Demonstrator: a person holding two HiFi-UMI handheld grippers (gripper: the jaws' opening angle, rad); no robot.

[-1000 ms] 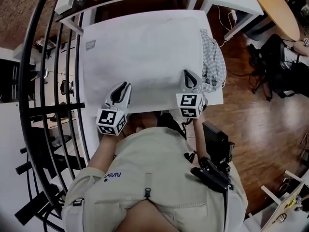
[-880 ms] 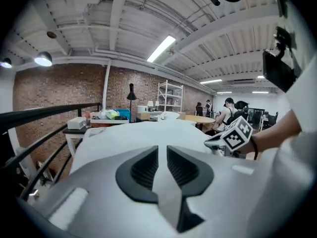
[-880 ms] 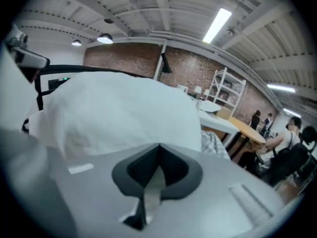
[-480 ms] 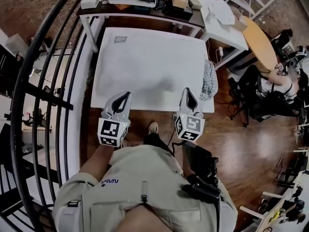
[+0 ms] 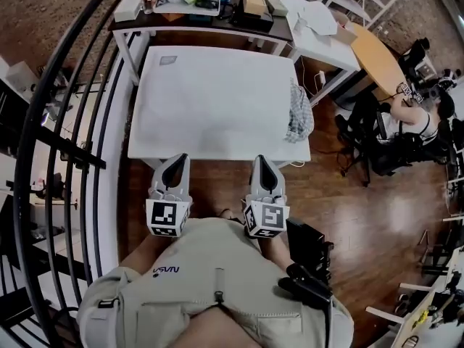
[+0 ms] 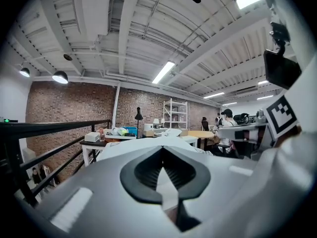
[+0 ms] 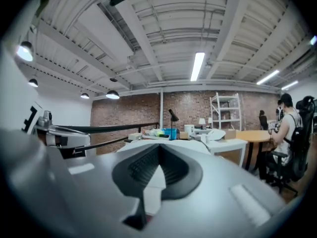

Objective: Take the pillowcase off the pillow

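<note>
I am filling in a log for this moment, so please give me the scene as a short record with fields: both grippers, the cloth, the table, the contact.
left gripper: shut, empty, held in front of the body, short of the table's near edge
right gripper: shut, empty, beside the left one, also off the table
checked cloth: draped over the table's right edge
white table: broad white top; a separate pillow cannot be told
contact: neither gripper touches cloth or table

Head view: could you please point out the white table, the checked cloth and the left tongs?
white table (image 5: 217, 100), head view, bare top.
checked cloth (image 5: 299, 114), head view, middle folds.
left tongs (image 5: 178, 159), head view, between the shut tips.
</note>
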